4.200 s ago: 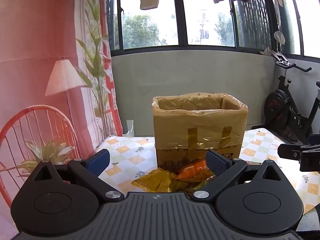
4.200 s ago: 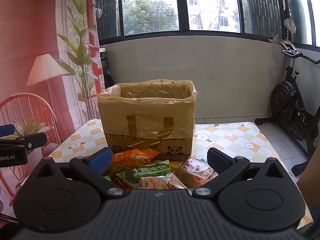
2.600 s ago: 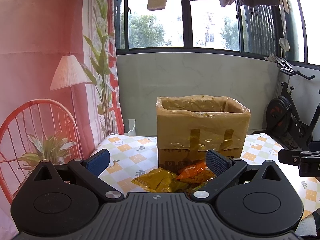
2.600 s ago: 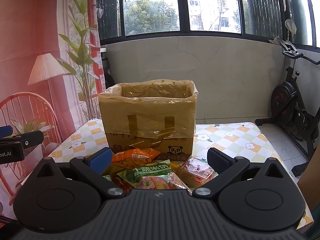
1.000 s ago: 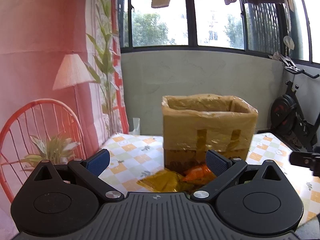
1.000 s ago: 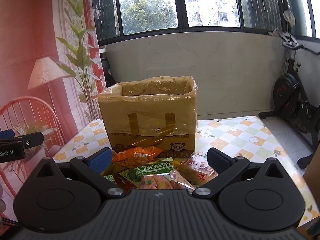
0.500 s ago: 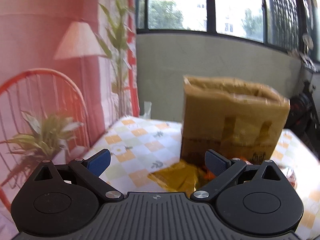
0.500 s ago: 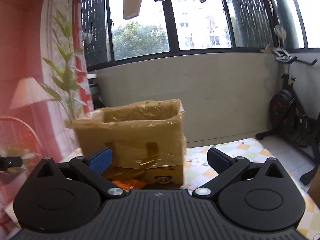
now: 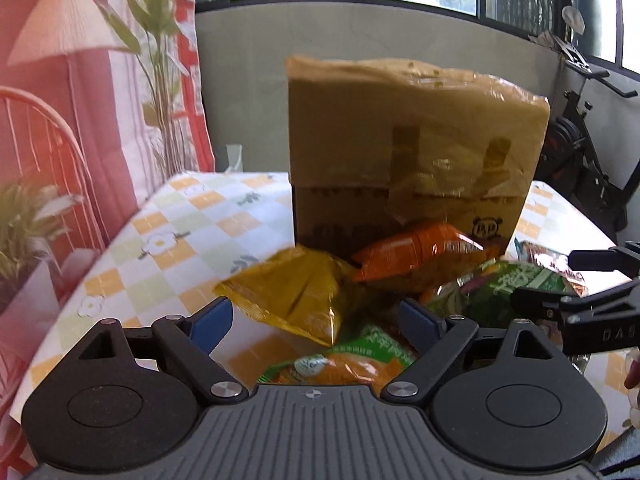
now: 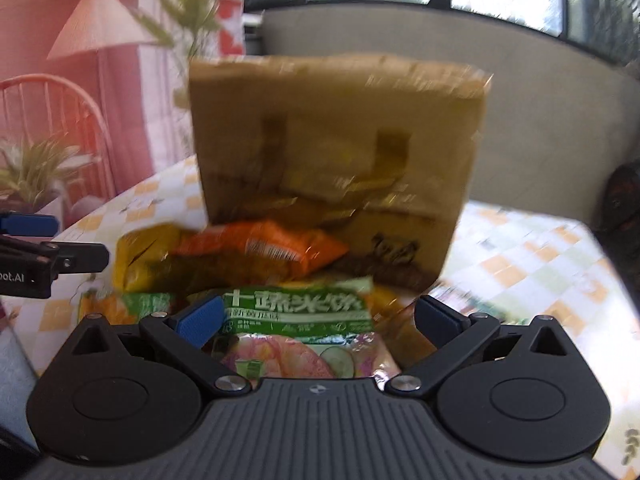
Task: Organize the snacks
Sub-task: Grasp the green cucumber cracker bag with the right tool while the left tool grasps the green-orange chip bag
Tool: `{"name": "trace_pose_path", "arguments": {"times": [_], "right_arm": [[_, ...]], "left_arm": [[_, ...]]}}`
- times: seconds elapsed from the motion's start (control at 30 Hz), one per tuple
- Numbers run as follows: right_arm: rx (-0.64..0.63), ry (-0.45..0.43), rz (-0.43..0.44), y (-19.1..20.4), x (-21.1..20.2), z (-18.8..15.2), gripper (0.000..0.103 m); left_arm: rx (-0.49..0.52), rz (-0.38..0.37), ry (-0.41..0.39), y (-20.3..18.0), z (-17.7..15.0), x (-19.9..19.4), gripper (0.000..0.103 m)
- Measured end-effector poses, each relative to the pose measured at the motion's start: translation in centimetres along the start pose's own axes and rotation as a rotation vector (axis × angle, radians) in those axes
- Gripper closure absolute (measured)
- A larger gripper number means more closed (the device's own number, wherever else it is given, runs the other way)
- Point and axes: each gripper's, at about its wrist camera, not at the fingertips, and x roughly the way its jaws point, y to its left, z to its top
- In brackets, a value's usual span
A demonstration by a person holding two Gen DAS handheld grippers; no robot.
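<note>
A pile of snack packets lies on the checked table (image 9: 192,220) in front of a tall cardboard box (image 9: 400,140) lined with plastic. My left gripper (image 9: 316,320) hangs low over the pile. Its jaws are closing, with a yellow packet (image 9: 296,296) between them, and the pads do not press on it. An orange packet (image 9: 416,248) leans on the box behind it. My right gripper (image 10: 318,316) is open over a green rice-cracker packet (image 10: 296,304), with the box (image 10: 332,120) behind. Each gripper shows at the edge of the other view.
A printed backdrop with a lamp, a chair and plants (image 9: 60,140) hangs along the table's left edge. An exercise bike (image 9: 580,152) stands at the back right. A grey wall with windows runs behind the box. Bare tablecloth (image 10: 520,260) lies right of the pile.
Both grippers have dropped and moved in toward the snack pile, so the packets and box now fill the views. The left jaws have narrowed a little.
</note>
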Motion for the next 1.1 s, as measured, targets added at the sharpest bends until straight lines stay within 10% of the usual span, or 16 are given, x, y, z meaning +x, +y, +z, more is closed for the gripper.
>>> {"name": "trace_pose_path", "arguments": {"times": [0.47, 0.7, 1.1], "right_arm": [[0.004, 0.177, 0.045, -0.4, 2.6, 0.1, 0.001], [0.116, 0.111, 0.053, -1.3, 1.0, -1.0, 0.022], [0.102, 0.061, 0.004, -0.3, -0.3, -2.4, 0.023]], "left_arm": [[-0.021, -0.055, 0.045, 0.4, -0.7, 1.6, 0.016], [-0.038, -0.092, 0.07, 0.7, -0.9, 2.1, 0.016], [-0.261, -0.163, 0.207, 2.8, -2.7, 3.6, 0.017]]}}
